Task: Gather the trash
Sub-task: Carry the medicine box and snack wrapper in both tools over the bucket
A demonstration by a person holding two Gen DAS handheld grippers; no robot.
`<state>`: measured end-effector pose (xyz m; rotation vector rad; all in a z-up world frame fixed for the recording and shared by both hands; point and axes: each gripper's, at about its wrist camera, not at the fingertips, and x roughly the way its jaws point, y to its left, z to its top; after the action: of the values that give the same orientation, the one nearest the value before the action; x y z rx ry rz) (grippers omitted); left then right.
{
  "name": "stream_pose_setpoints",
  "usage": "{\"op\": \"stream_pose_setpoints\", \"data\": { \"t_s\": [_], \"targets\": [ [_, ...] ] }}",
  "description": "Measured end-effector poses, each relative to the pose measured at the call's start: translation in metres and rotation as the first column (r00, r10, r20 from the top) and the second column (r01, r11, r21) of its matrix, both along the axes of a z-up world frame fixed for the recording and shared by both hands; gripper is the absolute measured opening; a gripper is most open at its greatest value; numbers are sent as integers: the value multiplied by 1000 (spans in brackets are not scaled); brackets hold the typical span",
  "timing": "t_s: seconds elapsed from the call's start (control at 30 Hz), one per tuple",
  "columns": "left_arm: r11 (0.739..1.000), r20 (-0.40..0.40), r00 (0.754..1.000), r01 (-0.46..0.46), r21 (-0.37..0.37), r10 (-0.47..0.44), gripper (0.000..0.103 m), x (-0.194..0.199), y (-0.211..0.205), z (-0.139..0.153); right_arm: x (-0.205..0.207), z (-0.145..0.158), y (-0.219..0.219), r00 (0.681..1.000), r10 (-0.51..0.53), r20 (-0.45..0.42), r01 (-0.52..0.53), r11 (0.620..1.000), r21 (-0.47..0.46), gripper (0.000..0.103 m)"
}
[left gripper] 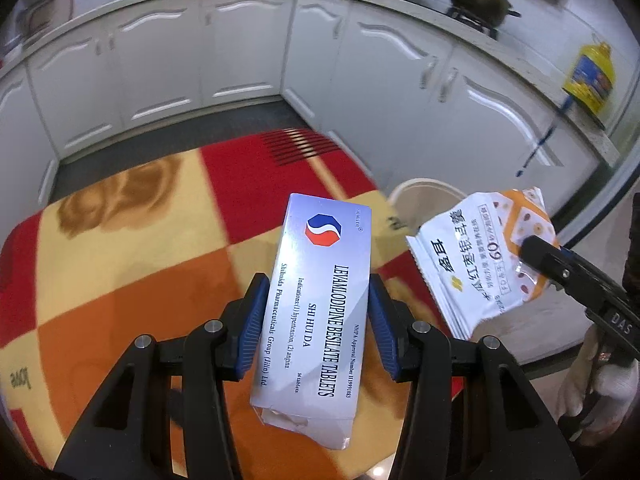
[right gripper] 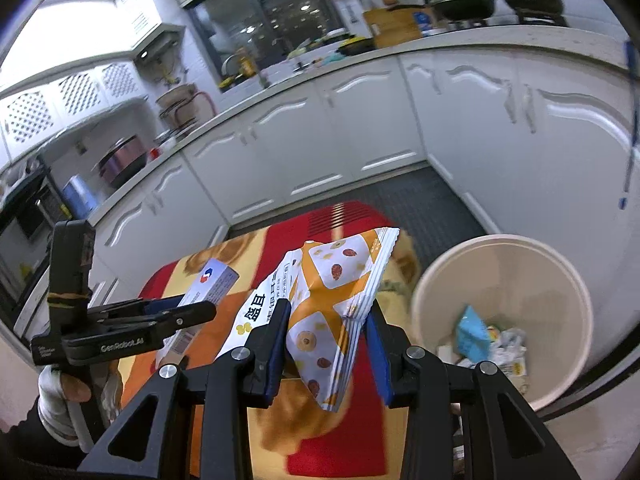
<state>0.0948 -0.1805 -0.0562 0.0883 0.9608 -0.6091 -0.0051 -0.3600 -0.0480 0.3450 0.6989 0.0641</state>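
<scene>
White kitchen cabinets wrap the room in an L, dark floor below. Tabletop with a red, orange and cream checked plush cover fills the foreground. Round cream plastic trash bin stands on the floor just off the tabletop's right edge, already holding crumpled wrappers and a blue packet.

Left gripper: blue pads clamped on the long sides of a flat silver-white cardboard tablet box, held off the tabletop, long axis running forward along the fingers, torn flap at the near end.

Right gripper: clamped on a white-and-orange foil snack pouch, pinched near its lower part, pouch slanting up toward the bin side, also clear of the tabletop. A hand in a white glove holds the left tool.

Key relation: the bin lies to the right of both grippers and lower. The right gripper is nearer, with the bin mouth just beside the pouch; the left one sits farther off on the far side of the right. Judgement: both items are picked, drop step pending. The pouch likely goes first, and the box needs to cross rightward past the tabletop edge.
</scene>
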Motion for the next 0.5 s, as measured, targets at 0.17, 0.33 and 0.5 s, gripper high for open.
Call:
{"op": "stream_pose_setpoints", "data": {
  "t_s": [0.17,0.33,0.5],
  "targets": [
    [998,-17,998,53,-19,-53,47,0,-43,-1,-11,2,-37,993,-116,3,116,992,-42,35],
    [995,-58,994,92,-42,-95,47,5,-86,-11,-15,-12,-74,976,-217,-33,215,976,-45,35],
    [991,-94,987,124,-51,-129,47,10,-123,-25,-20,-28,-100,958,-279,-74,277,960,-34,35]
  ]
}}
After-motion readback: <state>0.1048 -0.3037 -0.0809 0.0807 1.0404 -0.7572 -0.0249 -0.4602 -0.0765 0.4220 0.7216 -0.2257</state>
